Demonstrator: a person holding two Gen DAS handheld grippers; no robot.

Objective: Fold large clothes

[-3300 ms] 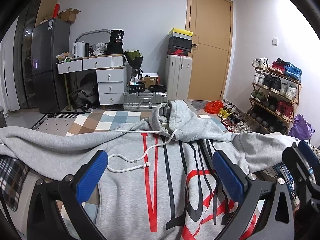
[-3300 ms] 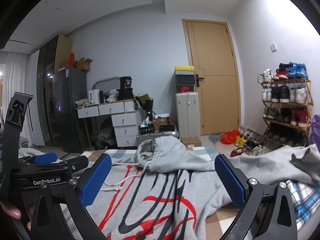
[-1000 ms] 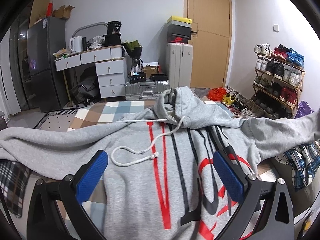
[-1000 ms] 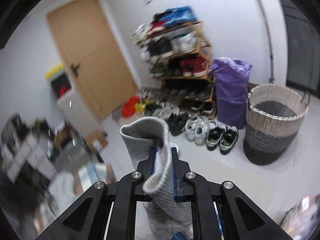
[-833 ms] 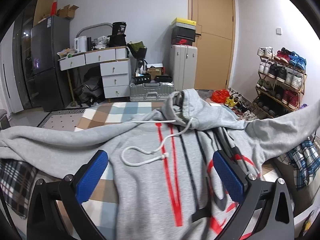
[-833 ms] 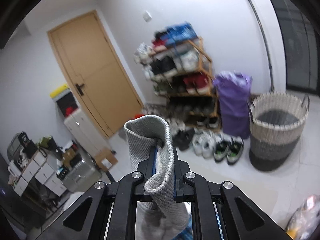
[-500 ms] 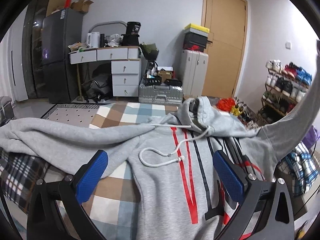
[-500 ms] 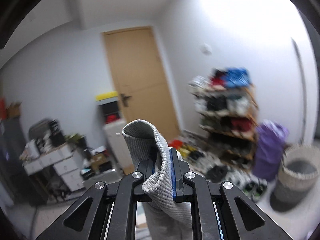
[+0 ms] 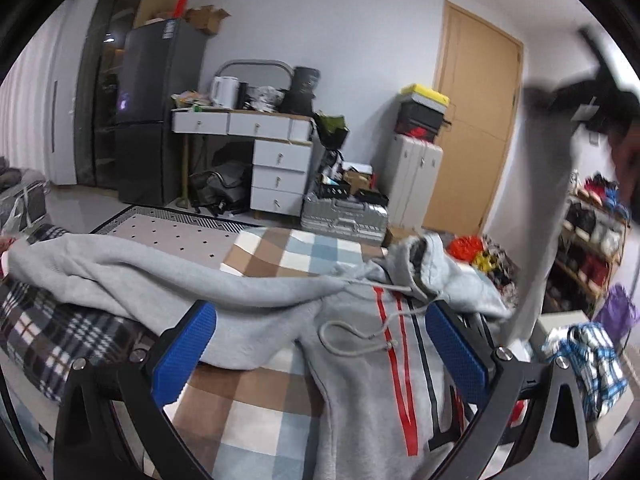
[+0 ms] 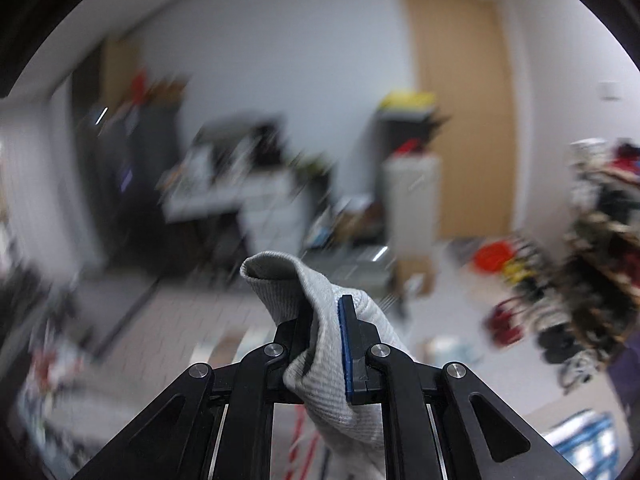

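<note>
A large grey hoodie (image 9: pixel 360 376) with red and black stripes lies face up on a checked blanket (image 9: pixel 296 248). Its hood (image 9: pixel 436 264) points away from me. Its left sleeve (image 9: pixel 132 272) stretches out to the left. My left gripper (image 9: pixel 320 352) is open and empty above the chest. My right gripper (image 10: pixel 326 320) is shut on the ribbed cuff (image 10: pixel 288 284) of the right sleeve. In the left wrist view that sleeve (image 9: pixel 548 248) hangs stretched up to the right gripper (image 9: pixel 576 104), high at the upper right.
A plaid cloth (image 9: pixel 52 332) lies at the left and a blue checked cloth (image 9: pixel 588 364) at the right. Beyond the blanket stand a white desk (image 9: pixel 256 140), a silver suitcase (image 9: pixel 344 216), a shoe rack (image 9: pixel 596 236) and a door (image 9: pixel 476 120).
My right gripper took hold of the right sleeve's cuff, lifted it high and swung it leftwards. My left gripper stayed open and turned a little to the left.
</note>
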